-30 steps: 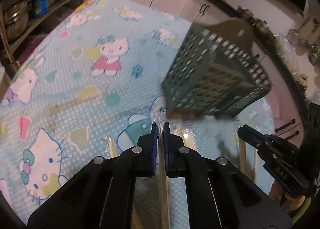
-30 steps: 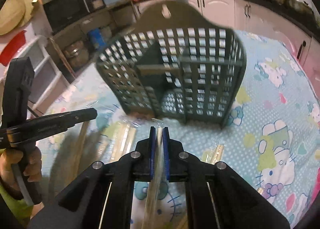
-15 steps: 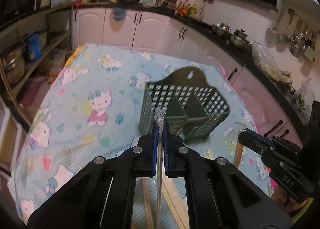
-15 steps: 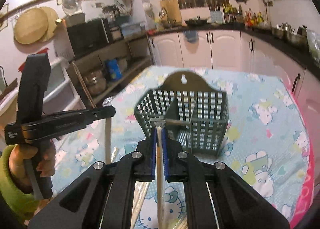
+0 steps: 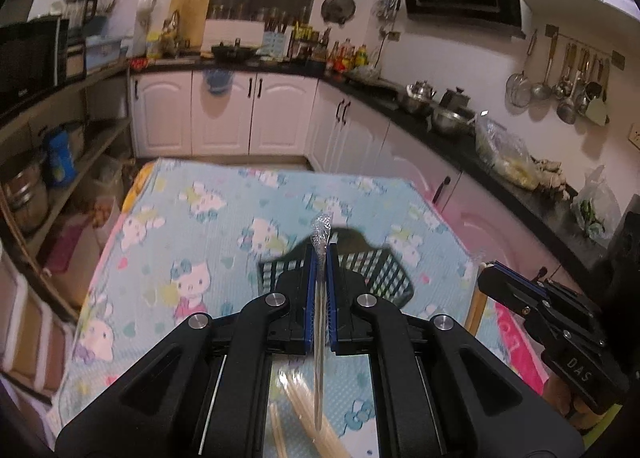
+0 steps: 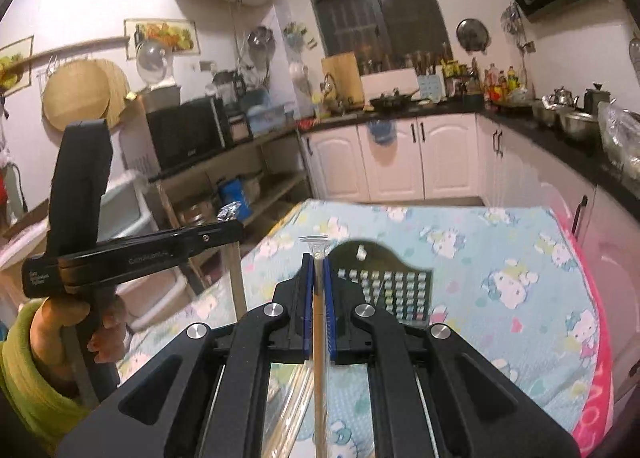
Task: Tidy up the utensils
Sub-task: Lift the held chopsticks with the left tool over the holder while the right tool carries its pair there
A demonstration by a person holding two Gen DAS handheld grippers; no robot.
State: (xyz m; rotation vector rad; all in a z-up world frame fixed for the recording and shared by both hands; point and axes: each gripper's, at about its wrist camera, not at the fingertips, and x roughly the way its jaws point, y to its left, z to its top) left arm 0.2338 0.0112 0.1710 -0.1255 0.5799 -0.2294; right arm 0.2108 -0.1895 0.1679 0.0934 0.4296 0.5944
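My left gripper [image 5: 319, 254] is shut on a plastic-wrapped pair of chopsticks [image 5: 320, 322] that hangs down from the jaws. My right gripper [image 6: 316, 262] is shut on another wrapped pair of chopsticks [image 6: 319, 358]. Both are raised high above the table. The dark green slotted utensil basket [image 5: 380, 274] stands on the table below and beyond the fingers; it also shows in the right wrist view [image 6: 384, 286]. More wrapped chopsticks [image 5: 308, 418] lie on the cloth under the left gripper. Each gripper shows in the other's view: the right one [image 5: 486, 278], the left one [image 6: 236, 230].
The table wears a blue cartoon-cat cloth [image 5: 192, 250] with a pink edge [image 6: 592, 338]. White kitchen cabinets [image 5: 224, 114] and a black counter with pots [image 5: 448, 110] surround it. Open shelves with pots [image 5: 36, 178] stand at the left.
Both grippers have lifted up and tilted back with their chopsticks; the basket, close and large a second ago, now sits small and low behind the fingers.
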